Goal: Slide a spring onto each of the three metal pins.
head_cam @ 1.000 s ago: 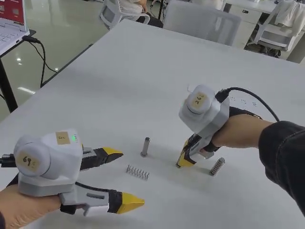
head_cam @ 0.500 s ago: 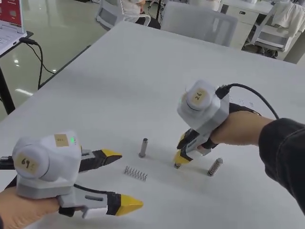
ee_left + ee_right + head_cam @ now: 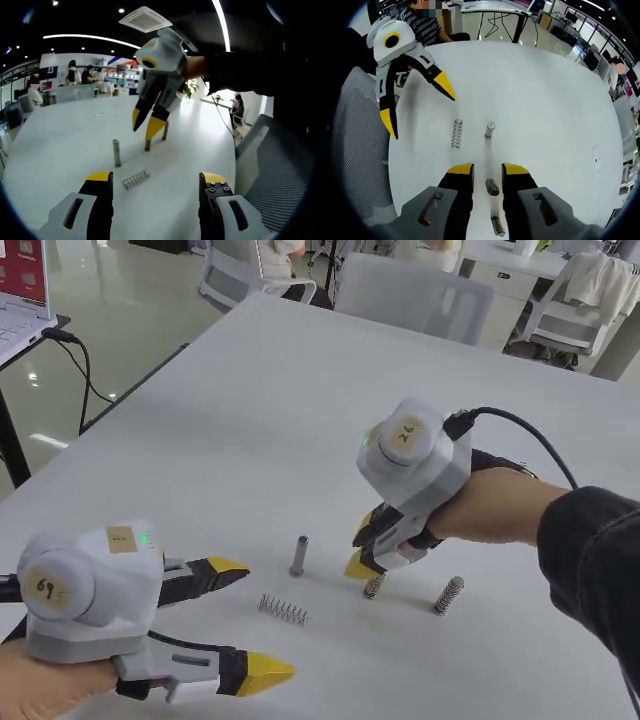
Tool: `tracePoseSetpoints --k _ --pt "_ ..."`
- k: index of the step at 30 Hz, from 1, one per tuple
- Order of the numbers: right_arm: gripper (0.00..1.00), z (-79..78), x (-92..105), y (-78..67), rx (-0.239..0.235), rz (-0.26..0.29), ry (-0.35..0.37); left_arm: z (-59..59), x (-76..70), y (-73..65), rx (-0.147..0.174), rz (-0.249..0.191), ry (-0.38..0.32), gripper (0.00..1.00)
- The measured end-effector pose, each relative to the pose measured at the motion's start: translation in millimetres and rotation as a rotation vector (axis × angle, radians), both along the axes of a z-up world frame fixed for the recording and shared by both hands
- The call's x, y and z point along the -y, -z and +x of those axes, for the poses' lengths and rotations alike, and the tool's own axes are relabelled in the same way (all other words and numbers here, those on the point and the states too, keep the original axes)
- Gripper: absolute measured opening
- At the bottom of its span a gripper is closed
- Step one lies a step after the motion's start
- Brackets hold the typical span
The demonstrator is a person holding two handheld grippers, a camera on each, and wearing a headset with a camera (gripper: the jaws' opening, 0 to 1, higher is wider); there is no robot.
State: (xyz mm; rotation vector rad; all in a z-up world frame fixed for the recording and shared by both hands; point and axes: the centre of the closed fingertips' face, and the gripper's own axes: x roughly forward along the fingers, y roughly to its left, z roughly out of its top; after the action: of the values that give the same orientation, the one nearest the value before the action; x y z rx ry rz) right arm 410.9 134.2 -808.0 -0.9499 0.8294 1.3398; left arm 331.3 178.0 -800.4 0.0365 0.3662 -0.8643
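While my right tool (image 3: 488, 169) straddles a sprung pin (image 3: 492, 187) unclamped, my left tool (image 3: 265, 618) gapes. Next, I reckon: loose spring (image 3: 283, 609) onto bare pin (image 3: 299, 554).

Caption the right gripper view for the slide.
Right gripper hovers over a spring-fitted pin; bare pin and loose spring ahead, open left gripper beyond.

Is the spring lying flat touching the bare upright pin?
Apart. The head view shows white table between the flat spring and the bare pin; the right gripper view shows that gap too.
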Motion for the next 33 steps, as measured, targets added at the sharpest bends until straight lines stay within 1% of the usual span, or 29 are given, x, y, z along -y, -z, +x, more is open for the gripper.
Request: tracePoseSetpoints --k 7,17,25,29,33 --pt "0.20 -12.4 -8.9 -0.3 0.007 0.001 -0.026 -1.3 -1.9 -0.9 0.004 0.005 -0.004 0.65" --pt "0.18 -28.3 -22.5 4.7 -0.007 0.008 -0.055 -2.8 -4.7 -1.8 0.006 0.005 -0.014 0.65" --pt "0.16 -42.8 -30.2 17.8 -0.038 -0.003 -0.077 -4.3 -6.2 -0.8 0.002 0.005 -0.020 0.64" --pt "0.15 -46.8 -31.2 25.9 -0.052 -0.013 -0.081 -4.3 -7.1 -0.6 0.001 0.005 -0.024 0.64" --pt "0.14 -47.4 -31.6 32.8 -0.060 -0.021 -0.071 -4.3 -7.4 -0.1 0.000 0.005 -0.025 0.64"
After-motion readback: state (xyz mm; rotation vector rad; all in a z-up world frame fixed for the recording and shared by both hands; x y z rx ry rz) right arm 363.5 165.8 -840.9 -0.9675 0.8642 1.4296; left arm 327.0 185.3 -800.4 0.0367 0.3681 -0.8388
